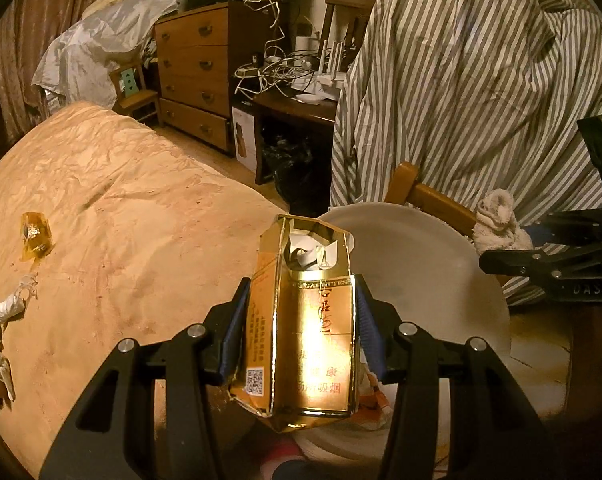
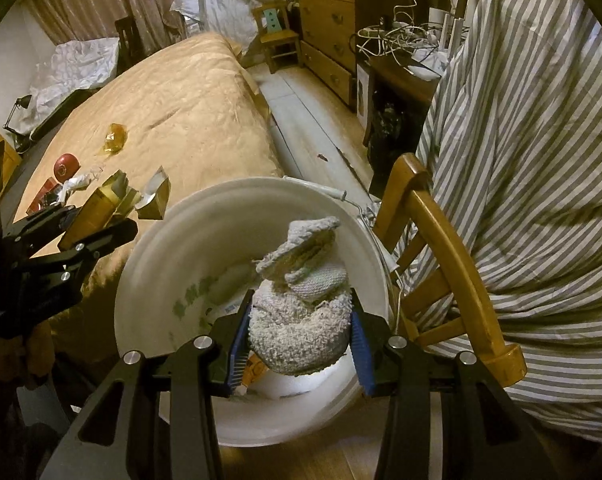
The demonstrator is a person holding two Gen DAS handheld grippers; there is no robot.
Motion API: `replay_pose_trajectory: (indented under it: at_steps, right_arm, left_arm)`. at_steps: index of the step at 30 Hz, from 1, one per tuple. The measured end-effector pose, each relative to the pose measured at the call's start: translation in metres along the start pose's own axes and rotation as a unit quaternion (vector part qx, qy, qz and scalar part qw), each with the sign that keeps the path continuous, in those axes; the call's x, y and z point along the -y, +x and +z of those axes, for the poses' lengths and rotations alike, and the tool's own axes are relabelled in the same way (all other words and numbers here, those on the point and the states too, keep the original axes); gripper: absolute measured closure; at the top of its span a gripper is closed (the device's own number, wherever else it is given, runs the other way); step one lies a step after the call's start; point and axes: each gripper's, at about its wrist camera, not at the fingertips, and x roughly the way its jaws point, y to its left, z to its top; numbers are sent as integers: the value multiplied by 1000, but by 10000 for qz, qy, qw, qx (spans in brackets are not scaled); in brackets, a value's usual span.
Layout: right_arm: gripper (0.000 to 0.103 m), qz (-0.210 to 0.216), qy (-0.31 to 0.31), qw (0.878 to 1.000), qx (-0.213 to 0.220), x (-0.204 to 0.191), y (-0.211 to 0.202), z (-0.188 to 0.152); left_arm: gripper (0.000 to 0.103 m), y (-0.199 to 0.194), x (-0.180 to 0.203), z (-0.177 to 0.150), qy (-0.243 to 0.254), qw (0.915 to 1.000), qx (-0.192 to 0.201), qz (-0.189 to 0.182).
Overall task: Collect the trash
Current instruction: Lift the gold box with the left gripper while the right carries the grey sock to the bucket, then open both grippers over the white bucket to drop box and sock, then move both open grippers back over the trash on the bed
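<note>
My left gripper (image 1: 301,328) is clamped on a gold cigarette pack (image 1: 301,320), blue pads pressing both sides; the pack's torn top is open and crumpled paper shows inside. Its face carries red Chinese characters, of which "康" and "吸烟" are legible, and a QR code sits on the side panel; the band of small lettering near the top is too blurred to read. My right gripper (image 2: 299,332) is clenched on a balled, off-white knitted cloth (image 2: 301,320), held over the white bucket (image 2: 149,280). The bucket's inner wall bears green print I cannot read. In the left wrist view the bucket rim lies directly behind the pack, and the right gripper's frame shows the letters "DAS". Remaining trash lies on the orange bedspread (image 1: 121,200): an amber wrapper (image 1: 35,236), white crumpled paper (image 1: 9,308), a red round item (image 2: 65,166). Just beside the bucket stands a wooden chair (image 2: 441,240) draped with striped fabric (image 2: 541,160). Beyond are a chest of drawers (image 1: 197,72) and tangled white cables (image 1: 277,64).
</note>
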Motion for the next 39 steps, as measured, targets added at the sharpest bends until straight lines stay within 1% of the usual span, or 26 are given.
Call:
replay_pose_trajectory:
  at_steps: [9, 11, 12, 13, 14, 15, 16, 25, 31, 36, 39]
  right_arm:
    - [59, 47, -14, 10000, 8, -3, 2, -2]
    - [58, 47, -12, 10000, 6, -3, 2, -2]
    - [55, 62, -14, 10000, 6, -4, 2, -2]
    - [50, 71, -15, 10000, 8, -4, 2, -2]
    - [41, 90, 3, 10000, 33, -5, 2, -2]
    - [37, 96, 22, 9999, 66, -6, 1, -3]
    - [37, 90, 29, 9999, 90, -6, 0, -3]
    - [37, 123, 85, 9998, 116, -7, -1, -5]
    - [37, 137, 69, 9998, 150, -15, -1, -6]
    - [37, 190, -29, 9991, 379, -30, -12, -1]
    - [35, 257, -178, 9976, 614, -52, -20, 2]
  left_arm:
    - [56, 0, -1, -1, 28, 10000, 16, 31]
    - [54, 0, 0, -1, 23, 10000, 24, 44]
    - [54, 0, 0, -1, 24, 10000, 38, 53]
    - [48, 0, 0, -1, 33, 10000, 28, 67]
    - [35, 0, 0, -1, 35, 10000, 28, 74]
    - [29, -1, -1, -2, 36, 9999, 64, 112]
    - [27, -2, -1, -2, 36, 9999, 91, 138]
    - [27, -4, -3, -3, 1, 9999, 77, 155]
    - [27, -7, -4, -5, -11, 9998, 100, 181]
    - [27, -17, -20, -11, -139, 9996, 140, 219]
    - [27, -26, -33, -19, -236, 9991, 179, 314]
